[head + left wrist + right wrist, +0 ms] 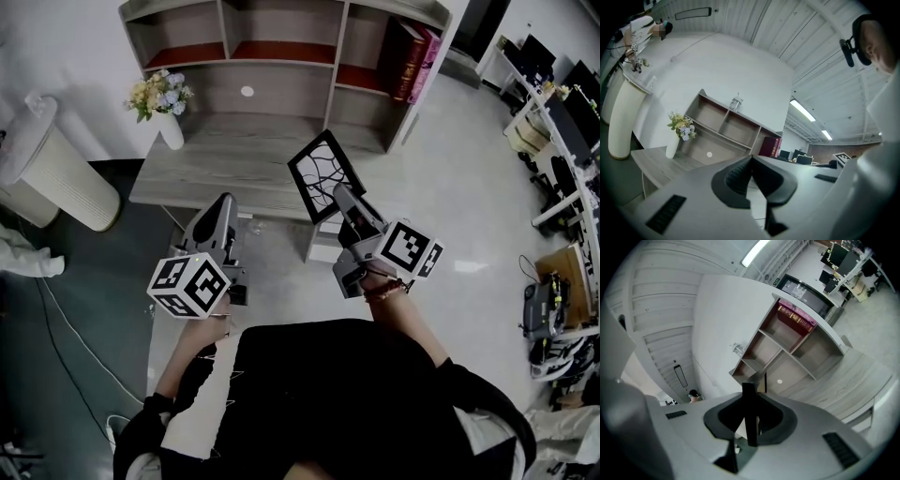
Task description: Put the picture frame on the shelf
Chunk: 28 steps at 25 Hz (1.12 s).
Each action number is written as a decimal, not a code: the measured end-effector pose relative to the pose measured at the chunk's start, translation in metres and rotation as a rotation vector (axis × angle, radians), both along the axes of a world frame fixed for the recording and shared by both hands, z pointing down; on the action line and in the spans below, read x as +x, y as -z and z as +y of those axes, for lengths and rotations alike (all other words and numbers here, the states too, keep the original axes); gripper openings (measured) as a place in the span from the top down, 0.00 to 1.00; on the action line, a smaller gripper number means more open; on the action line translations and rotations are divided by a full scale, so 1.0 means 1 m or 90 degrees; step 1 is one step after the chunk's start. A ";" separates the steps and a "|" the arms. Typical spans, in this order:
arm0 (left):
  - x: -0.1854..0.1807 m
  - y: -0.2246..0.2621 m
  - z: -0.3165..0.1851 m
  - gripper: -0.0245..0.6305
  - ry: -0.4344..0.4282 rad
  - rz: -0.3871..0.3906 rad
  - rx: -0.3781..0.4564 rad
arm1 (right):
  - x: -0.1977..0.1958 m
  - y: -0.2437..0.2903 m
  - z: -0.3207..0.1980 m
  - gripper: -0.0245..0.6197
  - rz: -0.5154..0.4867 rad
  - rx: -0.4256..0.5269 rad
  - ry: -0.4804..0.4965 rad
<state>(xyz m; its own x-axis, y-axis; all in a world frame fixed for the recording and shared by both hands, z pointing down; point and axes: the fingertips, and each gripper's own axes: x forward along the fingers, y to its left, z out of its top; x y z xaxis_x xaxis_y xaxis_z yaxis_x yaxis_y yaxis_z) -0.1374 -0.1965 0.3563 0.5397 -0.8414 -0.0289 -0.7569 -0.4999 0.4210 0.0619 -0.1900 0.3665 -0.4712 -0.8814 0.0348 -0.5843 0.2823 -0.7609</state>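
The picture frame (323, 172), black-edged with a branch pattern on white, is held tilted above the desk's front right corner, with my right gripper (344, 195) shut on its lower edge. In the right gripper view the frame (749, 411) shows edge-on as a dark strip between the jaws of that gripper (750, 397). The grey wooden shelf (281, 62) with red-backed compartments stands beyond it, and also shows in the gripper views (726, 125) (787, 350). My left gripper (223, 204) hovers level at the desk's front edge, its jaws (751, 159) touching at the tips with nothing between them.
A white vase of flowers (161, 105) stands on the left of the desk (234, 155). Red and pink books (409, 58) fill the shelf's right compartment. A clear bottle (736, 101) sits on the shelf's top. A white ribbed bin (49, 173) stands left; office desks (562, 122) stand right.
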 end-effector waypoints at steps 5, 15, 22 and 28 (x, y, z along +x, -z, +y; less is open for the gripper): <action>-0.004 -0.006 0.010 0.94 -0.002 -0.019 -0.031 | 0.009 -0.006 0.004 0.86 -0.022 -0.027 -0.022; -0.034 -0.026 0.014 0.94 0.037 -0.014 -0.048 | 0.003 -0.005 -0.024 0.86 0.020 -0.002 -0.018; -0.063 -0.015 -0.026 0.94 0.096 -0.026 -0.049 | 0.001 0.022 -0.100 0.86 0.000 0.034 -0.014; -0.073 -0.006 -0.065 0.94 0.127 -0.020 -0.041 | 0.000 0.042 -0.160 0.86 -0.015 0.062 -0.005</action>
<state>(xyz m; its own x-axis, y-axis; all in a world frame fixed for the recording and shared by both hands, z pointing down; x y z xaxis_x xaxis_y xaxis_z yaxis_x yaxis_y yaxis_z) -0.2109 -0.2614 0.3620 0.3618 -0.9313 0.0426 -0.8513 -0.3114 0.4222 0.0623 -0.3504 0.3250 -0.4639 -0.8837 -0.0619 -0.5688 0.3507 -0.7440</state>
